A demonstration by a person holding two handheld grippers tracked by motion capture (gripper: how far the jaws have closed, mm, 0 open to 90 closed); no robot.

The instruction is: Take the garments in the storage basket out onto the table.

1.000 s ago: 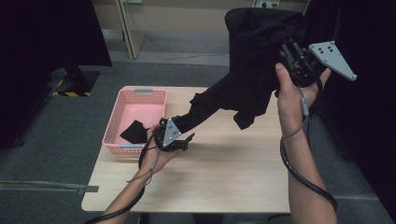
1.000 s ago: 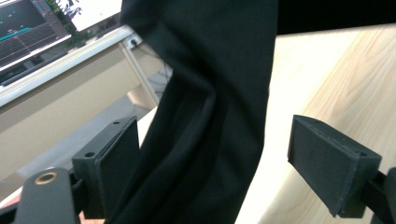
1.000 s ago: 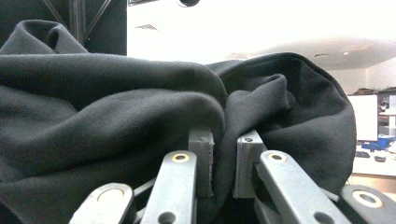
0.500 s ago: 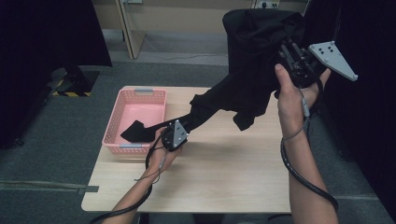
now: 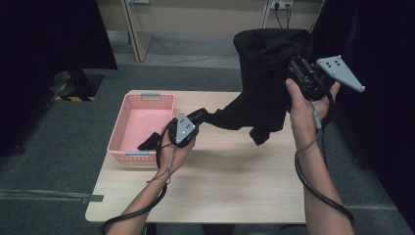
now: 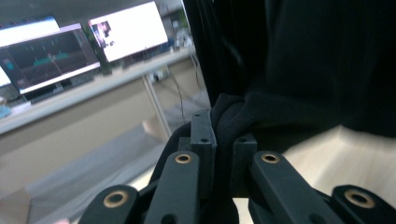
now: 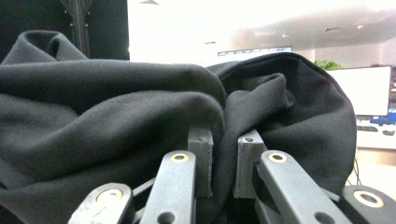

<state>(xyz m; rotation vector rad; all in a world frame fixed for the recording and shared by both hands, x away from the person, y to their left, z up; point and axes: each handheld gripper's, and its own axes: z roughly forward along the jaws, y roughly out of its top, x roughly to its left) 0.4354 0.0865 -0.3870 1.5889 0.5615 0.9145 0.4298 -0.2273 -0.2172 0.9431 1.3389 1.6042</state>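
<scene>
A black garment [image 5: 264,63] hangs in the air over the far right of the wooden table [image 5: 235,181]. My right gripper [image 5: 295,68] is raised at the upper right and shut on a bunched fold of it [image 7: 140,107], with cloth pressed between the jaws [image 7: 224,154]. A sleeve-like strip [image 5: 222,117] runs down and left to my left gripper [image 5: 198,116]. Its jaws have just been closing, and dark cloth is pinched between them [image 6: 223,135]. A dark end of the cloth [image 5: 149,142] trails by the basket's near corner.
A pink mesh basket [image 5: 142,96] stands on the table's left side, just left of my left hand. Dark curtains hang at the far left and right. Behind the table the grey floor runs to a wall with sockets [image 5: 281,6].
The left gripper's jaws have closed on the garment's lower strip and the hand has lifted it off the table. The right hand holds the garment high, barely moved.
</scene>
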